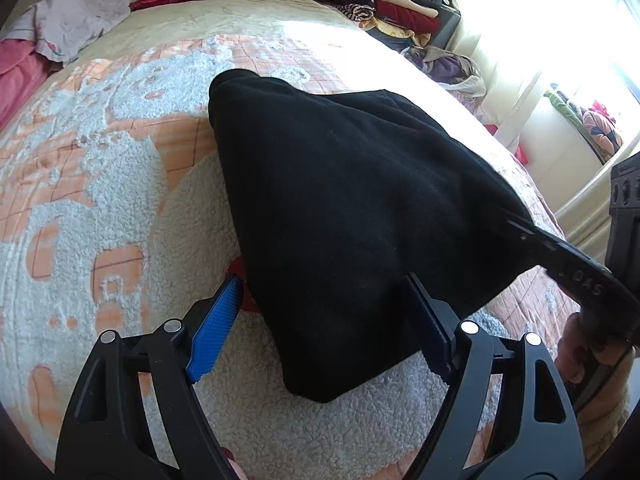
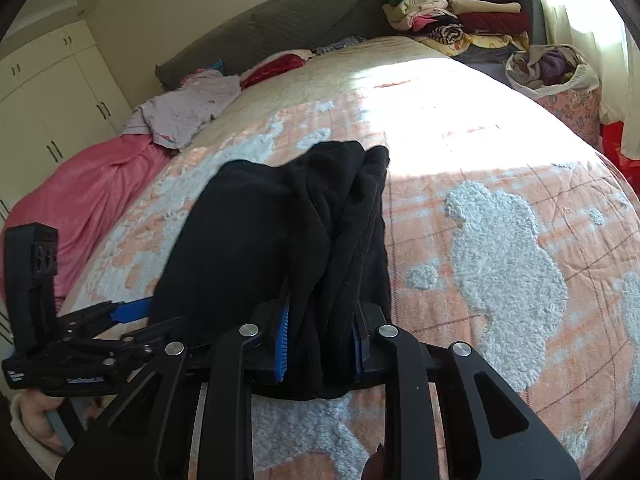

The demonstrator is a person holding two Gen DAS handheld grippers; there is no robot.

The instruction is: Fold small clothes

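A black fleece garment [image 1: 340, 208] lies folded on the bed, its near corner between my left gripper's [image 1: 324, 300] wide-open blue-padded fingers [image 1: 216, 320]. In the right wrist view the same garment [image 2: 280, 232] runs away from me, and my right gripper [image 2: 320, 340] is shut on its bunched near edge. The right gripper also shows at the right edge of the left wrist view [image 1: 572, 268], and the left gripper shows at the lower left of the right wrist view [image 2: 120, 320].
The bed has an orange and white fuzzy blanket [image 2: 500, 208]. Loose lilac [image 2: 188, 112] and pink [image 2: 80, 200] clothes lie at the far left. A stack of folded clothes [image 2: 460, 8] sits at the headboard, with a bag of clothes [image 2: 552, 68] beside the bed.
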